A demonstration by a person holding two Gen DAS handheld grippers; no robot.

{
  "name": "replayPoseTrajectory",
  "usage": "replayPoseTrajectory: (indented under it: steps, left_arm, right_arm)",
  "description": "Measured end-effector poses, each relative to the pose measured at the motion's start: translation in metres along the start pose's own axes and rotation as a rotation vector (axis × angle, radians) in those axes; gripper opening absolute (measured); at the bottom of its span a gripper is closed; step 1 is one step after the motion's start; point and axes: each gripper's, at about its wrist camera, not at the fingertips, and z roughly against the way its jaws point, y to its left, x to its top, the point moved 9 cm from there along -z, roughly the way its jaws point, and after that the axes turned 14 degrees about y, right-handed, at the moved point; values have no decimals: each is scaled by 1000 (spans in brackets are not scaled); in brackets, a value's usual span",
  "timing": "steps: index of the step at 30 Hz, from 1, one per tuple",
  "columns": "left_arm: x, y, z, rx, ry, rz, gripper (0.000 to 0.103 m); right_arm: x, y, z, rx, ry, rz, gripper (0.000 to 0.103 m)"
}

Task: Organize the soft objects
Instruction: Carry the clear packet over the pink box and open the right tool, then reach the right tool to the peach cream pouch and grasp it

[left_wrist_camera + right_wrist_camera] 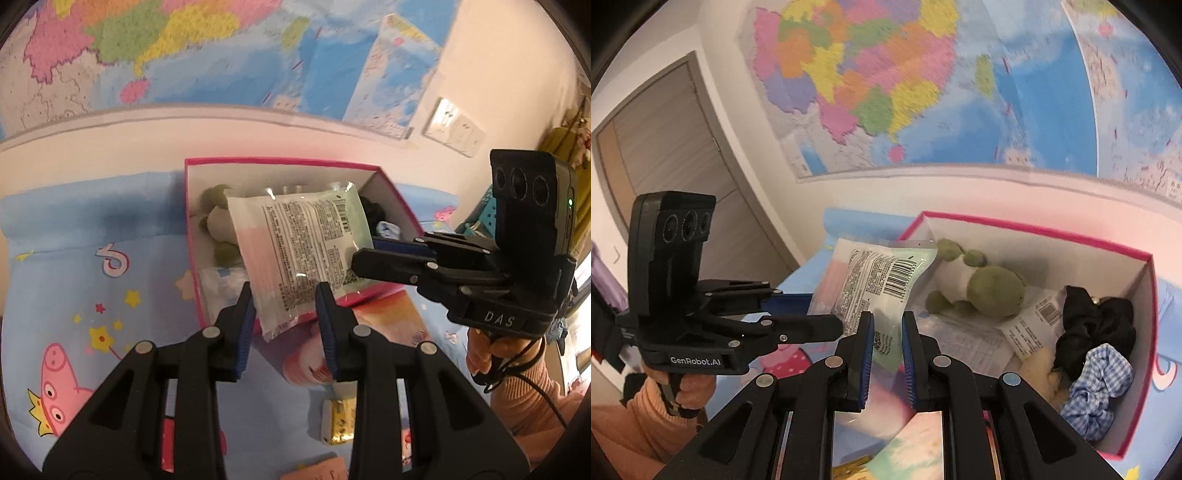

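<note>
Both your grippers, left [284, 299] and right [888, 325], jaws pinched on packet [295, 240]; pink box [280, 161] at 12 o'clock.

Two fisheye views, each looking forward and downward along its own tool. The left view faces the pink box [280, 164] closely from its near side; the right view looks in from its right. Both share the box, wall map [886, 81] and plastic packet [295, 240].
</note>
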Motion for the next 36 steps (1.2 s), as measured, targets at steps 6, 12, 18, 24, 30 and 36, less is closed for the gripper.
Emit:
replayPoseTrajectory:
  steps: [6,12,18,24,30,36]
  left_arm:
    - [12,14,-19,32,24,30,34]
    - [19,29,-29,63,46,80,34]
    - [15,33,-18,81,16,100,35]
    - [-7,26,3,78,-43,85,38]
    - [-38,9,14,34,-59,29,38]
    - [-70,-19,11,0,-41,-50,40]
  right_arm:
    - [3,-22,-28,-2,55,-50,15]
    - [3,-35,-54,-34,122,-87,25]
    - [-7,-38,-54,-48,138,-99,36]
    - [-20,-31,-17,-35,71,-90,40]
    - [-43,-11,25,13,6,-59,44]
    - [-78,11,51,53,-7,-25,47]
